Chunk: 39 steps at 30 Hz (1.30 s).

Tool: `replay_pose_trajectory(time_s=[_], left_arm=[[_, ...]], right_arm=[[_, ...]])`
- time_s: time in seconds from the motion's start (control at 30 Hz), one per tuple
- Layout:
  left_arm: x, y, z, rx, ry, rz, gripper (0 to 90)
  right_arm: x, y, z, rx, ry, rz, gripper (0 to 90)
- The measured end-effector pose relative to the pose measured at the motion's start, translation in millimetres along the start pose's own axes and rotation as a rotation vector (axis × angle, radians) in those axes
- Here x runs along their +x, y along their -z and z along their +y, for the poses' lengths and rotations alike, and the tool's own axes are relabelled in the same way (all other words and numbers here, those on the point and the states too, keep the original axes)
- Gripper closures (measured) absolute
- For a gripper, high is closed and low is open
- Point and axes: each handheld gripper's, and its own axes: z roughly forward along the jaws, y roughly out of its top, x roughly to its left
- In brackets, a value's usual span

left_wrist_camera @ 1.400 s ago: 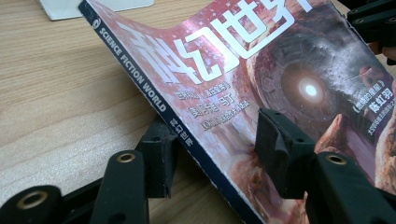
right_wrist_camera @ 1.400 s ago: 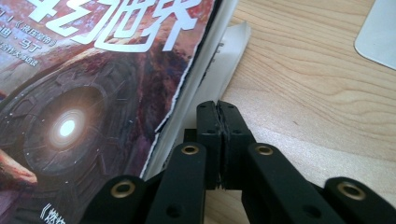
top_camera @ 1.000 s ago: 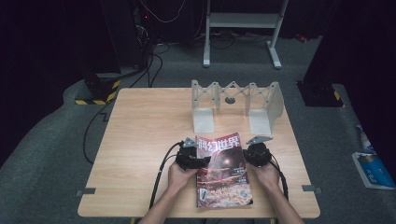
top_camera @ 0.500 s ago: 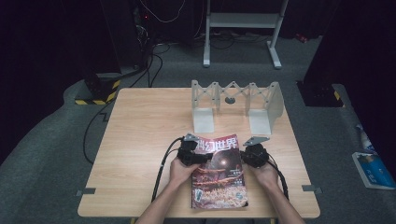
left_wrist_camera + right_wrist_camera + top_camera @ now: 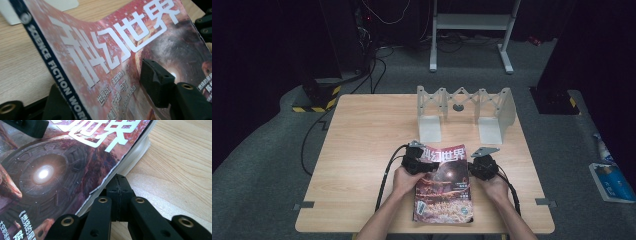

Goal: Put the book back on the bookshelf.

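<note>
Magazine lies on the tabletop, near the white folding rack. Left gripper jaws straddle its spine edge, just closing; contact seemingly loose. Right gripper jaws together beside the magazine's opposite edge.

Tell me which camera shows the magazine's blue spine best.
The left gripper view: the magazine fills it, and its blue spine reads "SCIENCE FICTION WORLD". The high view shows the whole cover small, its spine unreadable. The right gripper view shows the opposite page edge.
</note>
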Motion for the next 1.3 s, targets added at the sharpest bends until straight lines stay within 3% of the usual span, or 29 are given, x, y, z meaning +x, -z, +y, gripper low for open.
replay_pose_trajectory(time_s=[0.1,0.5,0.67,0.83,0.97,1.17,1.3], left_arm=[[-5.3,-2.6,5.5,0.026,-0.017,-0.003,47.5],[-3.9,4.2,8.6,0.042,0.062,-0.027,66.8],[-3.0,8.5,9.2,0.047,0.073,-0.029,71.0],[-5.9,12.2,10.8,0.029,0.075,-0.033,74.3],[-7.6,14.8,11.7,0.019,0.076,-0.038,75.6],[-12.0,20.8,13.3,0.006,0.063,-0.037,76.9],[-14.1,22.3,14.0,-0.005,0.071,-0.043,77.5]], right_arm=[[0.2,-0.2,0.0,-0.002,-0.005,0.003,89.9],[0.1,-0.1,-2.8,-0.02,-0.033,0.004,89.3],[1.7,0.5,-5.7,-0.04,-0.044,-0.006,83.0],[2.5,2.9,-8.9,-0.049,-0.057,-0.043,68.8],[-2.4,8.8,-16.3,-0.061,-0.1,-0.062,60.6],[-14.8,24.1,-35.9,-0.069,-0.114,-0.17,52.5],[-23.3,33.3,-50.7,-0.098,-0.156,-0.212,46.4]])
